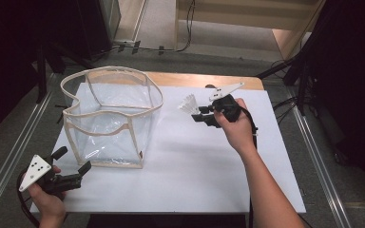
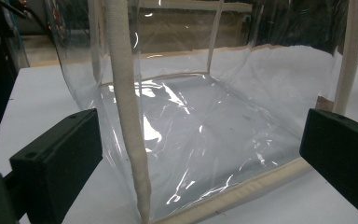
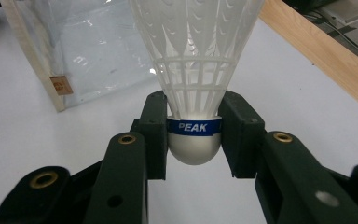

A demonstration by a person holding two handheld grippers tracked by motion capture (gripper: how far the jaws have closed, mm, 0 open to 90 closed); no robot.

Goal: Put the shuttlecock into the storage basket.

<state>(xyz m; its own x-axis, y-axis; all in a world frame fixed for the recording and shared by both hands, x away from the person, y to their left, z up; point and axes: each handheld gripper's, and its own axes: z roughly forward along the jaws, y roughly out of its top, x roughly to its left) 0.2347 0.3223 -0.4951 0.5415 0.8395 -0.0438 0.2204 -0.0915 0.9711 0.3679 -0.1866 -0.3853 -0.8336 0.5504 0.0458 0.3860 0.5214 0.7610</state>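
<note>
While the right gripper [image 3: 195,135] clamps one white plastic shuttlecock [image 3: 193,70] by its rounded cork, the left gripper [image 2: 200,154] gapes before one clear, cream-trimmed bag [image 1: 109,121].

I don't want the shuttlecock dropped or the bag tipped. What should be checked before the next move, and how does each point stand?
1. Right hand-held gripper shut on the shuttlecock at its base: ok.
2. Shuttlecock's skirt free of the jaws: ok.
3. Clear bag upright, mouth open: ok.
4. Path from shuttlecock to the bag's mouth free: ok.
5. Left hand-held gripper steadying the bag: not ok; open, near its corner, not gripping.
6. Bag's stiffness when touched: cannot tell.
</note>
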